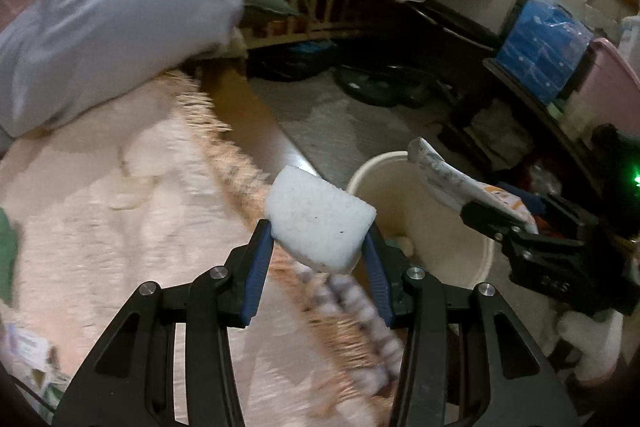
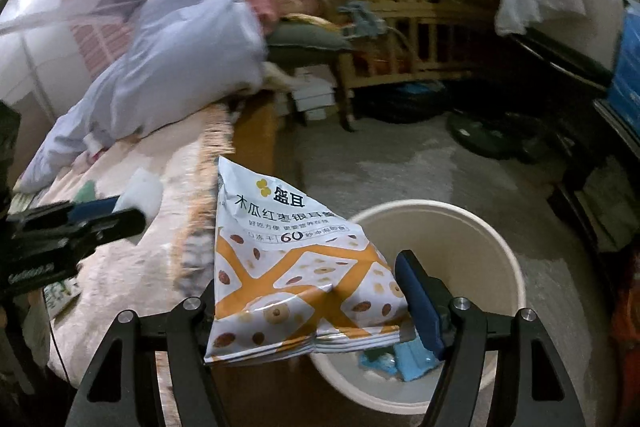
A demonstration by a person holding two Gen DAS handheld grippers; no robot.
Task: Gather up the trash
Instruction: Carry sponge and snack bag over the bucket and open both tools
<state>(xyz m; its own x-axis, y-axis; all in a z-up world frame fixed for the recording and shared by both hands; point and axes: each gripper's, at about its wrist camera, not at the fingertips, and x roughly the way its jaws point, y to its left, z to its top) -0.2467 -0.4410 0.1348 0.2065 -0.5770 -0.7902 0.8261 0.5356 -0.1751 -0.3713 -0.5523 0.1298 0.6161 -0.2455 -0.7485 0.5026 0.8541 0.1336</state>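
Left claw (image 1: pixel 319 247) clamps a white foam block (image 1: pixel 319 223) above the bed (image 1: pixel 120 207); right claw (image 2: pixel 316 311) pinches a snack bag (image 2: pixel 296 275) over the bin (image 2: pixel 480 247).

A grey duvet (image 2: pixel 160 67) lies on the fringed pink bed (image 1: pixel 100 207); a cream bucket (image 2: pixel 480 227) stands on the floor (image 2: pixel 400 163)

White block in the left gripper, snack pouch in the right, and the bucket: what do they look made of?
White block: probably foam, with a matte, grainy, speckled surface and soft edges. Snack pouch: glossy printed plastic film, showing creases and highlights. Bucket: smooth cream plastic, apparently, with a thin, even rim.
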